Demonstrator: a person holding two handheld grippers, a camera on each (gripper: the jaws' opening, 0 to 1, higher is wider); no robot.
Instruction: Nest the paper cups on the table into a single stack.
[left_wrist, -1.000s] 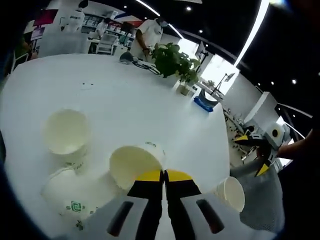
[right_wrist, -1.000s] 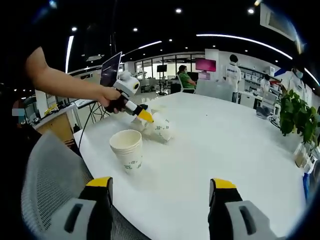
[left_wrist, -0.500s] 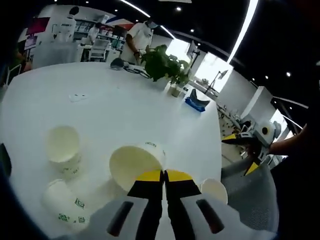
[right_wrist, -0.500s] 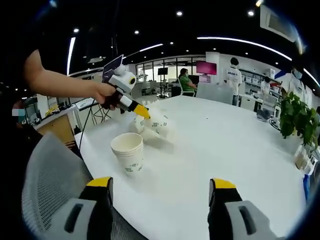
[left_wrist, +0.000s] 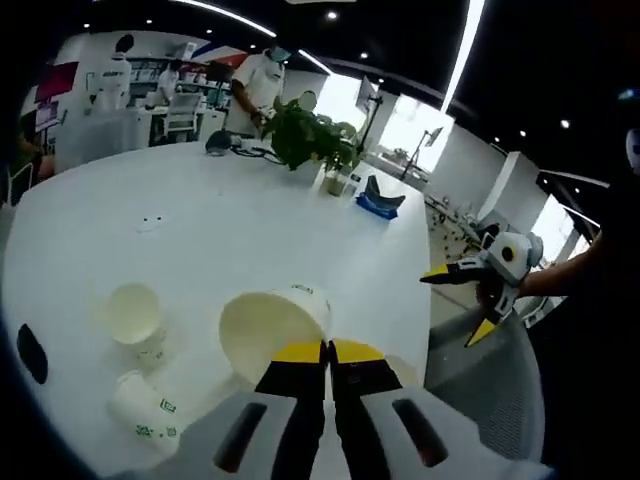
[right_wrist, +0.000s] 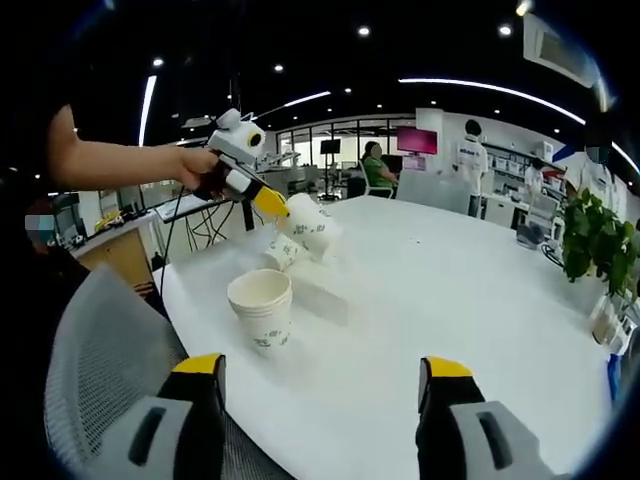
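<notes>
My left gripper (left_wrist: 327, 346) is shut on the rim of a white paper cup (left_wrist: 268, 332) and holds it in the air, mouth toward the camera. Below on the white table (left_wrist: 230, 230) one cup (left_wrist: 134, 314) stands upright and another cup (left_wrist: 146, 411) lies on its side. In the right gripper view the left gripper (right_wrist: 271, 203) carries the held cup (right_wrist: 311, 226) above a lying cup (right_wrist: 282, 253). A nested stack of cups (right_wrist: 262, 310) stands near the table's edge. My right gripper (right_wrist: 320, 375) is open and holds nothing; it also hangs open off the table's edge (left_wrist: 455, 303).
A potted plant (left_wrist: 302, 134) and a blue object (left_wrist: 380, 199) sit at the table's far side. A small black object (left_wrist: 31, 352) lies near the left edge. A grey mesh chair (right_wrist: 95, 385) stands by the near edge. People are at desks beyond.
My left gripper has risen with the cup in its jaws, so the table and the cups on it look farther away. The right gripper has stayed open and nearly still.
</notes>
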